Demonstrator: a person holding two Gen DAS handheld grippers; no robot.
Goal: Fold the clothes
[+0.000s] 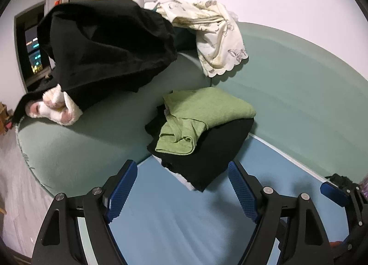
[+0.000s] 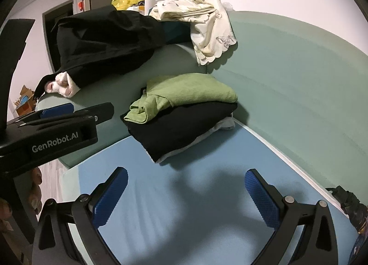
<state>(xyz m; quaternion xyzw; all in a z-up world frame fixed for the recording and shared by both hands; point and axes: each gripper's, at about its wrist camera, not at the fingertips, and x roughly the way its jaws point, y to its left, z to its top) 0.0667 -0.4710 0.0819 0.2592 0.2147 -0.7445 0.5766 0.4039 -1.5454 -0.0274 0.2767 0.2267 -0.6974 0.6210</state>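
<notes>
Folded clothes (image 2: 184, 108); left gripper (image 2: 57, 109) body reads "GenRobot.AI".

Folded stack (image 1: 202, 127) on sofa (image 1: 299, 95) (heap (image 1: 105, 46) behind).

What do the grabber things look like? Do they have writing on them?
Both the left gripper and the right gripper have black angular frames with silver bolts. Their fingers carry blue pads with a bumpy grid texture. White lettering on the left one's side reads GenRobot.AI.
</notes>
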